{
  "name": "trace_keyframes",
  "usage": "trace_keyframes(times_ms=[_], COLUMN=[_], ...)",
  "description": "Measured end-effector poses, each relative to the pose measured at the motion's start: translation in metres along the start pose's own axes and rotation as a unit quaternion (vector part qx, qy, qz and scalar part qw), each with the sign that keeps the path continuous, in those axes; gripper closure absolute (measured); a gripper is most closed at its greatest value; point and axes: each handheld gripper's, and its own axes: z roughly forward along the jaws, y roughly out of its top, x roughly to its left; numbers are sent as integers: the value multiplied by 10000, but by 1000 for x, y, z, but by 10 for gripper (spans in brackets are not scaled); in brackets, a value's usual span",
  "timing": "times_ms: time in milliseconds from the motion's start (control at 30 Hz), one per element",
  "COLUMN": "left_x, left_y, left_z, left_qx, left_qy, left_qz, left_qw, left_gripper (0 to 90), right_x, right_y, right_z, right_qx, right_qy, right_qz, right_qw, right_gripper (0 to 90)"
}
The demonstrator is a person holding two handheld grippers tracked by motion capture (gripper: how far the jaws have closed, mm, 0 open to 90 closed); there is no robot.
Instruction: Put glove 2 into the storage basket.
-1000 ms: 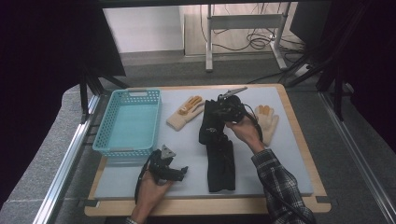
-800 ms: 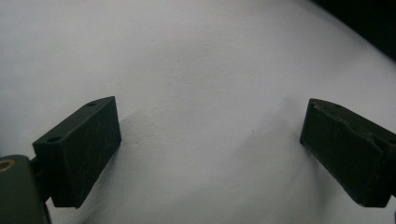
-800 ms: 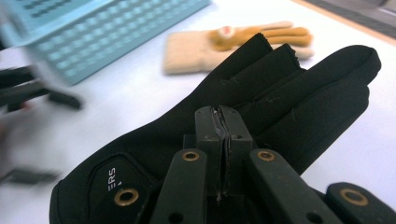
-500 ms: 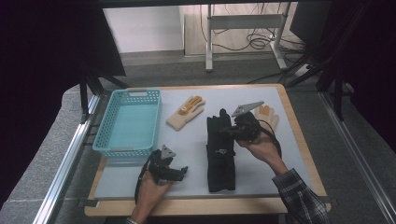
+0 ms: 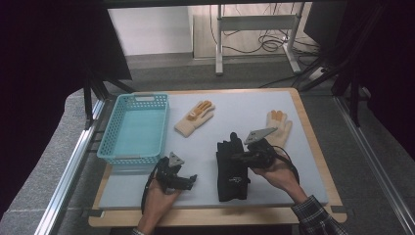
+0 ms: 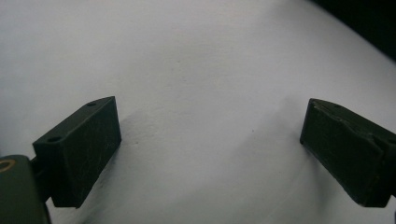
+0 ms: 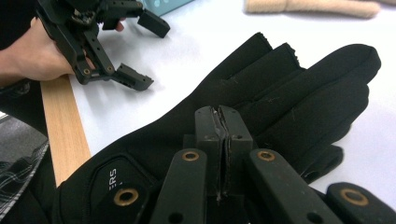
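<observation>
A black glove (image 5: 231, 171) (image 7: 289, 93) lies flat on the pale mat (image 5: 235, 105), fingers pointing away from the person. My right gripper (image 5: 236, 157) (image 7: 223, 121) hovers just over the glove's middle. Its jaws are pressed together and nothing shows between them. To the left, my left gripper (image 5: 190, 180) (image 6: 210, 149) (image 7: 148, 53) rests on the bare mat with its jaws wide open and empty. One tan glove (image 5: 195, 117) lies beside the basket. A second tan glove (image 5: 278, 125) lies at the right, partly behind the right gripper's grey plate.
A light blue basket (image 5: 111, 139) with nothing in it stands at the mat's left side. The mat sits on a wooden board (image 5: 315, 147) whose rim runs along the right and near edges. Metal rails flank the table.
My right gripper has moved from the far end of the black glove toward the person and to the right. It now sits over the glove's middle. The left gripper stayed still.
</observation>
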Motion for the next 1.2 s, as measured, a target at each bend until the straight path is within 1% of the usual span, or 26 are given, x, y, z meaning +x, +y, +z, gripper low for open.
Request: trace_keyframes(times_ms=[100,200,400,500,533,667,733,767,800,833,867,967,1067,1100,1167,1200], left_x=[0,0,0,0,0,0,0,0,0,0,0,0,0,0,0,-1], left_y=[0,0,0,0,0,0,0,0,0,0,0,0,0,0,0,0], left_z=[0,0,0,0,0,0,0,0,0,0,0,0,0,0,0,0], left_qx=[0,6,11,10,10,21,23,22,20,10,10,10,13,19,20,23], left_qy=[0,4,3,9,4,0,1,0,0,3,3,4,9,9,12,15], left_qz=[1,-2,4,5,-7,4,7,6,2,-8,-8,-9,-7,-4,-3,-2], left_qw=[10000,10000,10000,10000,10000,10000,10000,10000,10000,10000,10000,10000,10000,10000,10000,10000], left_gripper=[56,55,55,56,55,55,56,55,55,56,55,56,56,56,57,57], right_x=[0,0,-4,-5,-5,-3,-2,-1,-1,0,0,1,-3,-7,-9,-9], right_y=[-4,-7,-14,-19,-22,-27,-30,-31,-31,-29,-29,-28,-31,-36,-41,-41], right_z=[6,12,23,29,33,41,43,43,43,39,39,30,20,13,9,9], right_qx=[51,101,195,205,231,278,286,249,249,197,197,80,-42,-109,-112,-112], right_qy=[17,-10,-167,-185,-207,-266,-304,-315,-315,-336,-336,-426,-545,-629,-735,-735], right_qz=[2,-45,-121,-83,-95,-116,-34,-1,-1,4,4,11,116,249,365,365], right_qw=[10000,9999,9996,9996,9995,9992,9991,9992,9992,9992,9992,9991,9984,9977,9966,9966], right_gripper=[868,867,866,864,859,844,830,803,803,747,747,684,621,578,549,549])
